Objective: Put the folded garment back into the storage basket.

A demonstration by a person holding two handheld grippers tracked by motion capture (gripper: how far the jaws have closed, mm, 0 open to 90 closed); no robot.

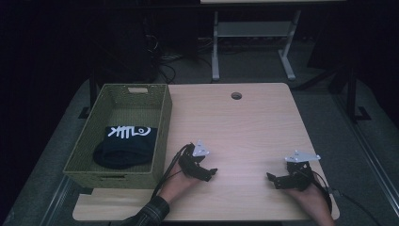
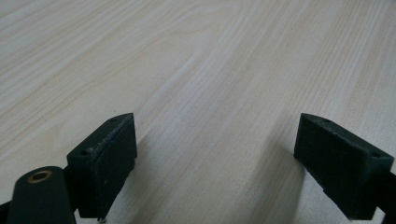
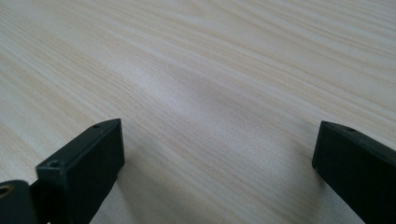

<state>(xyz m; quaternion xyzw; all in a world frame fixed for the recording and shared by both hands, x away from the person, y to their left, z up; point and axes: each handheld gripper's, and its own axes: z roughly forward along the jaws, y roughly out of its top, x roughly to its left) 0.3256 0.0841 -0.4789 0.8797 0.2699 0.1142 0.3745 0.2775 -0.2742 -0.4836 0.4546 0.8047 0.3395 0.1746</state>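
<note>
Both tongs I hold wide open and empty over the pale wooden surface [image 1: 244, 127]: left tongs [image 1: 210, 174], right tongs [image 1: 273, 180]. Left of them, a black folded garment [image 1: 123, 147] lies inside the green woven basket [image 1: 162, 127].

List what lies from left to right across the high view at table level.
Green woven rectangular basket holding a folded black cloth with a white print → left hand-held gripper, jaws open → right hand-held gripper, jaws open; all on the light wooden table.
</note>
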